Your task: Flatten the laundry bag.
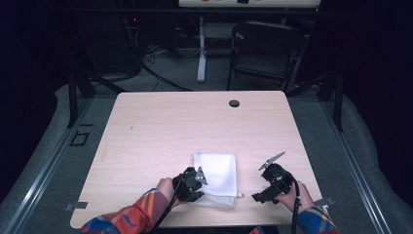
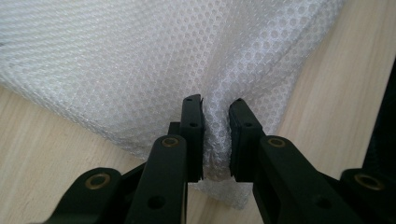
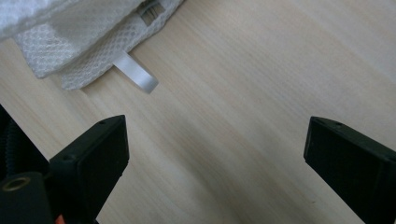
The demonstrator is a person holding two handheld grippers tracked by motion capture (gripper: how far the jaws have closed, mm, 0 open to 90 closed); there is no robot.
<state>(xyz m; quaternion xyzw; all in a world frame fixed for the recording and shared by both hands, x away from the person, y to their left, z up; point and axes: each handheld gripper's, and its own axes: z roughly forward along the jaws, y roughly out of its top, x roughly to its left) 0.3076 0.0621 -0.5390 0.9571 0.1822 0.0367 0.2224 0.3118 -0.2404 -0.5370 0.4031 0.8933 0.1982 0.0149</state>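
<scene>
Lengthwise toward the far edge, cloth pinched by left claw.

A pale wooden table carries a folded white mesh cloth near its front edge.

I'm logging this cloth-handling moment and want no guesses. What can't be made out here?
- Cloth near-left corner: covered by the left gripper in the high view.
- Cloth's full outline: cut off by the left gripper view's edges.
- Print on the cloth's tag: none legible in the right gripper view.
</scene>
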